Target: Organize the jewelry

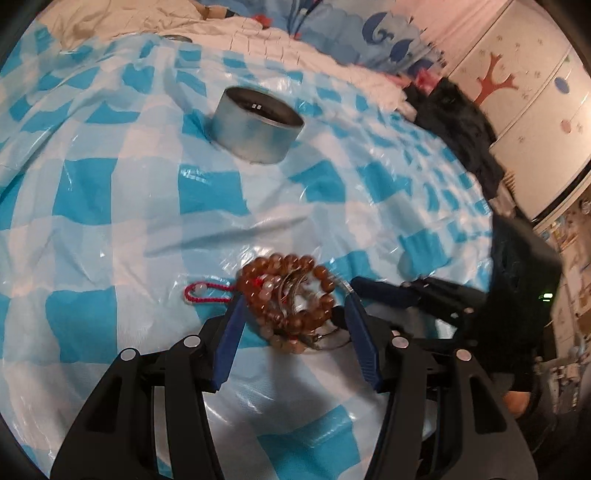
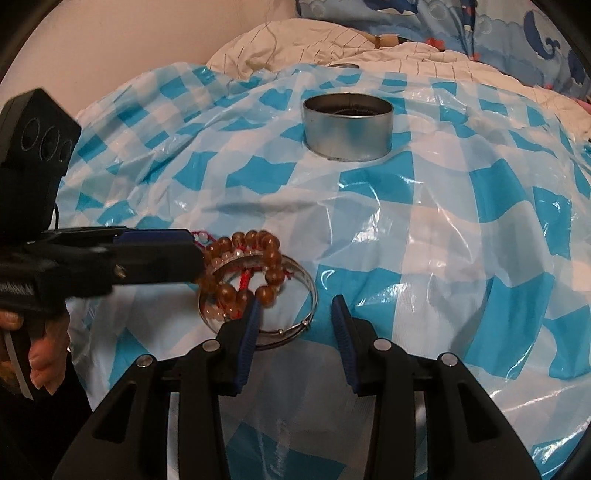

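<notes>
A pile of jewelry lies on the blue-and-white checked plastic sheet: brown bead bracelets point(image 1: 288, 295) point(image 2: 243, 266), a silver bangle point(image 2: 295, 325) and a red cord loop point(image 1: 201, 293). My left gripper point(image 1: 293, 301) is open with its blue pads on either side of the bead pile; it also shows in the right wrist view point(image 2: 159, 251). My right gripper point(image 2: 295, 306) is open and empty just right of the pile, its left pad over the bangle. A round metal tin point(image 1: 256, 123) point(image 2: 347, 127) stands open farther back.
Rumpled white bedding point(image 2: 332, 40) and a blue patterned pillow point(image 2: 498, 26) lie behind the sheet. Dark clothes point(image 1: 461, 122) and a white cupboard point(image 1: 535, 92) are at the right. A second metal rim point(image 2: 343, 65) peeks over the sheet's far edge.
</notes>
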Motion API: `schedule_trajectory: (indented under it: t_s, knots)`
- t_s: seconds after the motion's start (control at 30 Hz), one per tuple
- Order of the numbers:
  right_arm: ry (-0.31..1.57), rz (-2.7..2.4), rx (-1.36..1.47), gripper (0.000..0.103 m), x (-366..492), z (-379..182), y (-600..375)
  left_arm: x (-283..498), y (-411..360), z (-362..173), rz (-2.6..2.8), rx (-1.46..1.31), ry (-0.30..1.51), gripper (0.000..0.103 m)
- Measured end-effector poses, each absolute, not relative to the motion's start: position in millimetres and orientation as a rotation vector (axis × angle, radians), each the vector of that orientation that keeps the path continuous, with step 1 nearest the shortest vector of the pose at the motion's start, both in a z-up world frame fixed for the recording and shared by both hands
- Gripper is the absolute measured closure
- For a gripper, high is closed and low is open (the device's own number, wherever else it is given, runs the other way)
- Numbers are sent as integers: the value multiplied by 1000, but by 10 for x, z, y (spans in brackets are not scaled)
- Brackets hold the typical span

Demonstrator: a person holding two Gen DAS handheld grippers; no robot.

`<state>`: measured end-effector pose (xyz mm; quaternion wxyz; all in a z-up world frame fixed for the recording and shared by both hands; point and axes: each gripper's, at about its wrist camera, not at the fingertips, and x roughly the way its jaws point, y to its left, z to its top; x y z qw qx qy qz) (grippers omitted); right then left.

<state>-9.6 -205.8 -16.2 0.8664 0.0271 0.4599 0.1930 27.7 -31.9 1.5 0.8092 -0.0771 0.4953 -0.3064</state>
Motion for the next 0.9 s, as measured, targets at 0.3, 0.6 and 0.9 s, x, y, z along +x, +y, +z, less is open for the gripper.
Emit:
schedule_trajectory:
  t_s: [0.3,0.6,0.9]
  knots:
    - [949,388,-11,84,-108,-160,-2010,249,-390,-70,-661,-156,1059,73]
    - [929,373,3,86,-96,-155,-2035,246,-306,163,-616,-130,917,93]
    - [918,348,18,94,-56,-130,-2101,422,-18,184,-509,-171,908,93]
